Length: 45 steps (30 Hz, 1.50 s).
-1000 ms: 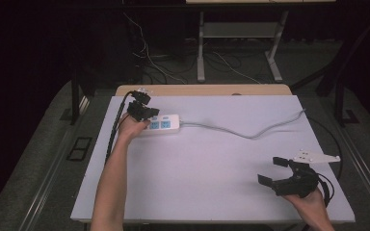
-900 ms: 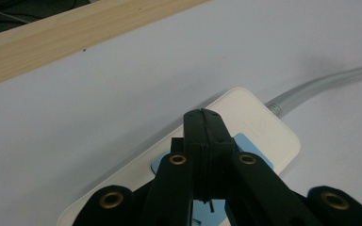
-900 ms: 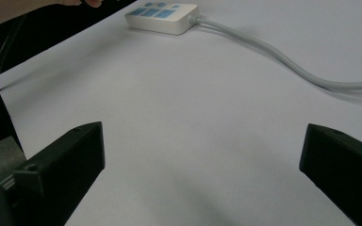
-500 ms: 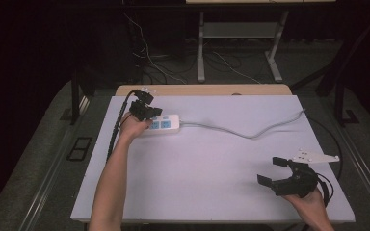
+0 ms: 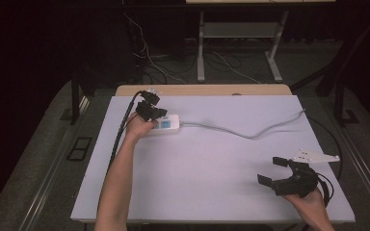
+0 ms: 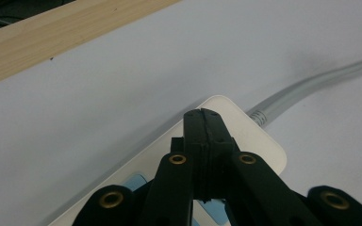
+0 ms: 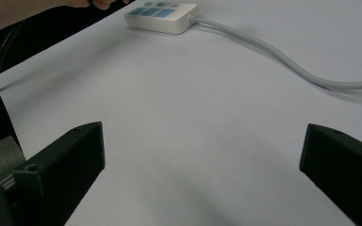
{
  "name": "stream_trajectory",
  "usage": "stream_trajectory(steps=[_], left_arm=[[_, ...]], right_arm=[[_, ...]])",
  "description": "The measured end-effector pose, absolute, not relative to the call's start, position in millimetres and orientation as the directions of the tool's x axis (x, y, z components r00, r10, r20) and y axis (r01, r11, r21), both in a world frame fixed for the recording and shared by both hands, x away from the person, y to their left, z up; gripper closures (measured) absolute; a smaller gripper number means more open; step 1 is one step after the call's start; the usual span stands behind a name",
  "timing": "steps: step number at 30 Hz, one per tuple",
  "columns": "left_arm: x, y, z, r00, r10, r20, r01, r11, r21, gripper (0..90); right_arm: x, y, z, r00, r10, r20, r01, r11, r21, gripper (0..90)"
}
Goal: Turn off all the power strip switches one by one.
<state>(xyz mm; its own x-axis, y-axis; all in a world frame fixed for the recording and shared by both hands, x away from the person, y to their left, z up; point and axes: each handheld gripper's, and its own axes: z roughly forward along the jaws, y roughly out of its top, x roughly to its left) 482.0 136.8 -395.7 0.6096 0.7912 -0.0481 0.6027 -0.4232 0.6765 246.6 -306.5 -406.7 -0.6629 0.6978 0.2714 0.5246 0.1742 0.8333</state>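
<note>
The power strip [image 5: 166, 123] sits under the left gripper [image 6: 202, 117], jaws together, seemingly pressing a switch; next calls for lifting clear. The right gripper [image 5: 275, 170] idles, jaws apart.

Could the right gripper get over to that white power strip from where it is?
Probably yes. The right gripper, jaws open, sits near the table's front corner, with bare surface between it and the power strip. The left gripper, shut, already hovers over the strip.
</note>
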Motion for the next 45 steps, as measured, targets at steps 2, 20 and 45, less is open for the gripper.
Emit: stream_trajectory(steps=[2, 20, 45], left_arm=[[483.2, 135.3, -398.8, 0.608, 0.792, -0.047, 0.604, -0.423, 0.676, 89.6], [491.1, 133.0, -415.8, 0.587, 0.806, -0.074, 0.632, -0.399, 0.664, 89.6], [494.2, 140.0, -419.7, 0.57, 0.806, -0.159, 0.659, -0.333, 0.675, 89.9]], right_arm=[[246.9, -306.5, -406.9, -0.664, 0.697, 0.271, 0.525, 0.176, 0.833, 0.5], [248.2, -307.4, -408.1, -0.66, 0.699, 0.276, 0.531, 0.174, 0.829, 0.5], [247.9, -304.0, -409.1, -0.667, 0.695, 0.269, 0.529, 0.188, 0.827, 0.5]])
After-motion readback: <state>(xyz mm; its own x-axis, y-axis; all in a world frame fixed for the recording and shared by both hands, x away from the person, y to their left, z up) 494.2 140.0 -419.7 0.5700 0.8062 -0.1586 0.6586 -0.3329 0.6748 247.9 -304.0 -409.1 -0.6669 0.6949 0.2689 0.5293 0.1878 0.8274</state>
